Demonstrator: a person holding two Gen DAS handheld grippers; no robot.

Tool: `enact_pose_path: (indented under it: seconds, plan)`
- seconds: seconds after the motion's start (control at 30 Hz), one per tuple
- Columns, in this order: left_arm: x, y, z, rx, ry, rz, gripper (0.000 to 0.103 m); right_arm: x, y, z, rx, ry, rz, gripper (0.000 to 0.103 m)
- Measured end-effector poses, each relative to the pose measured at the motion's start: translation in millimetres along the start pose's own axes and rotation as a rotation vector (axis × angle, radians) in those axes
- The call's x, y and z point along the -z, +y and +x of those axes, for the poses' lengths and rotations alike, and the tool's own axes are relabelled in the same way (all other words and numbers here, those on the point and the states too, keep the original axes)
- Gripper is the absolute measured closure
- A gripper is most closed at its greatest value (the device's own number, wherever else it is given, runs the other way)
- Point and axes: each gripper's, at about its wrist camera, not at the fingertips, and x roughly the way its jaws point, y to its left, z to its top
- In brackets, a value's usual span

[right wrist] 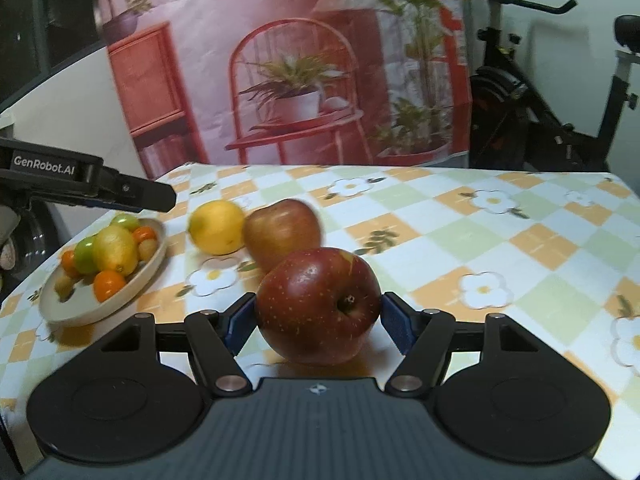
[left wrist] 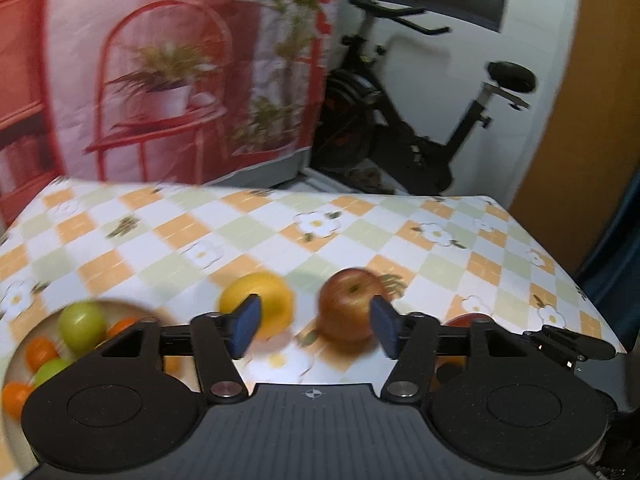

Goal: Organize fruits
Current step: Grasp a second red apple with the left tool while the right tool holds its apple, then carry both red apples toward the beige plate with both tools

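The right tongs [right wrist: 318,320] clamp a dark red apple [right wrist: 318,306] low over the counter [right wrist: 520,248]. The left tongs [left wrist: 314,326] stand apart, empty. To do this well, carry it level to the bowl [right wrist: 64,312] and release low, onto a gap. Loose on the counter: one paler apple [right wrist: 282,232] and one lemon [right wrist: 216,226]. One bowl, already heaped.

So the round beige bowl of small fruit [right wrist: 154,270] sits left on the checkered-cloth desk [right wrist: 500,256], round yellow lemon [right wrist: 217,227] right of it, dull red apple [right wrist: 282,232] beside that, dark red apple [right wrist: 318,306] in front.
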Motion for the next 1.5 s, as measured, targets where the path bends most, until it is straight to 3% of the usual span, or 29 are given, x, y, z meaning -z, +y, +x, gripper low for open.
enact_pose_path:
  seconds: [0.3, 0.67, 0.8, 1.2, 1.5]
  plan:
    - [-9.3, -31.7, 52.7, 0.035, 0.029, 0.123, 0.032, 1.6, -29.2, -12.5, 0.059, -0.016, 0.047, 0.034]
    - [-10.9, -18.5, 78.6, 0.075, 0.075, 0.143, 0.035, 4.7, -37.8, -15.6, 0.054, -0.026, 0.086, 0.034]
    - [-7.0, -21.5, 86.1, 0.055, 0.098, 0.169, 0.034, 4.9, -39.1, -15.6, 0.048, -0.025, 0.090, 0.034]
    - [-1.6, -28.9, 85.9, 0.020, 0.115, 0.232, 0.036, 6.1, -37.6, -14.8, 0.048, -0.026, 0.096, 0.034]
    - [2.4, -28.7, 64.9, 0.037, 0.090, 0.207, 0.036, 6.7, -38.4, -15.1, 0.050, -0.028, 0.098, 0.034]
